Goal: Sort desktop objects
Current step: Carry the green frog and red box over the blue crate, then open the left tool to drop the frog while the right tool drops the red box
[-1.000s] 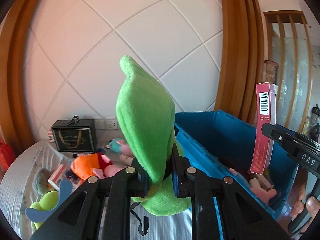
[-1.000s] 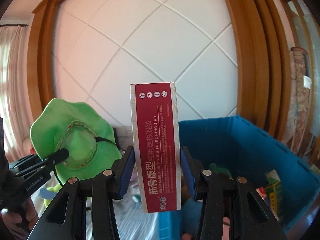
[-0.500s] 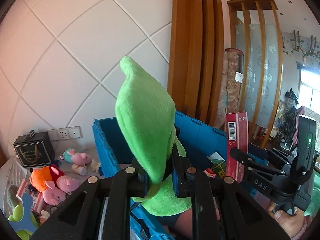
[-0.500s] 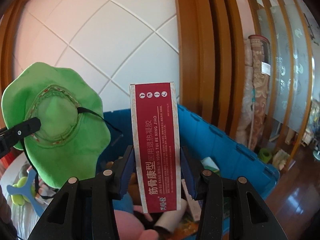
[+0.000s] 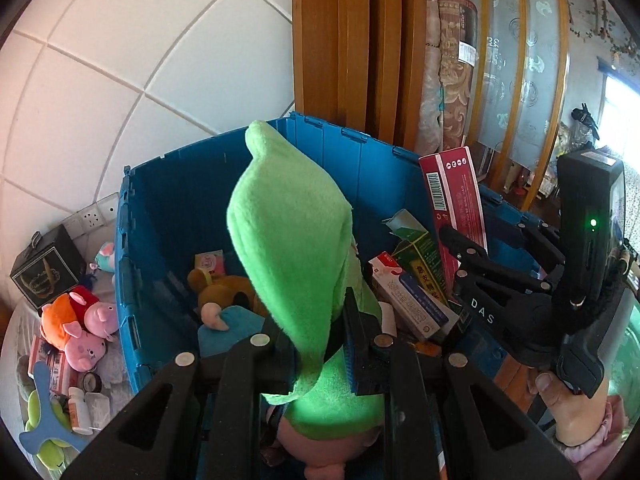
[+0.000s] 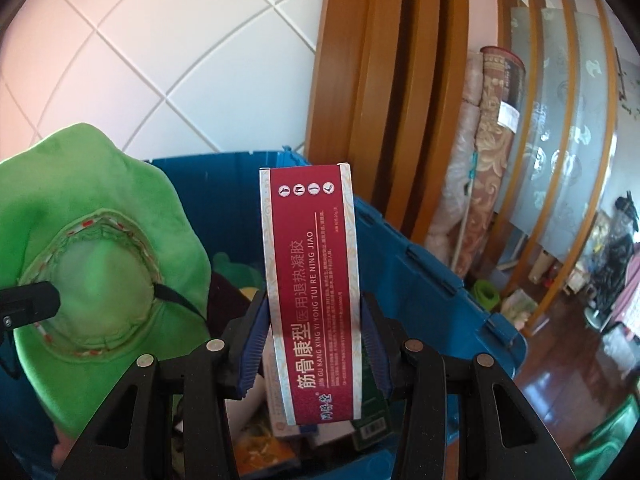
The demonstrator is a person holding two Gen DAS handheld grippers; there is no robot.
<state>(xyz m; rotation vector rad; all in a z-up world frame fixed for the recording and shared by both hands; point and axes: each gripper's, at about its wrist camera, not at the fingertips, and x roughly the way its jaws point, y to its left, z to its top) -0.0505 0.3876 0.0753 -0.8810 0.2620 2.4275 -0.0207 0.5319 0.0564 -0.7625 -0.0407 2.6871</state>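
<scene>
My left gripper [image 5: 316,344] is shut on a green plush hat [image 5: 292,248], held edge-on above the blue crate [image 5: 168,184]. The same green plush hat [image 6: 96,264] fills the left of the right wrist view. My right gripper [image 6: 314,344] is shut on a tall red medicine box [image 6: 312,296], upright over the blue crate [image 6: 424,280]. In the left wrist view that red medicine box [image 5: 452,200] stands at the right, clamped in the right gripper [image 5: 460,252], with a hand [image 5: 560,412] below it.
The crate holds a brown plush toy [image 5: 224,288], a blue cloth [image 5: 228,328] and several medicine boxes [image 5: 408,296]. Left of it lie pink pig plushes [image 5: 86,332], a black box [image 5: 40,272] and small bottles [image 5: 78,408]. Wooden posts [image 5: 352,40] and rolled rugs [image 6: 488,152] stand behind.
Both grippers have swung to the right and dipped, from beside the crate to above its inside. The hat and the red box stay clamped. The table's toys have slid to the left edge.
</scene>
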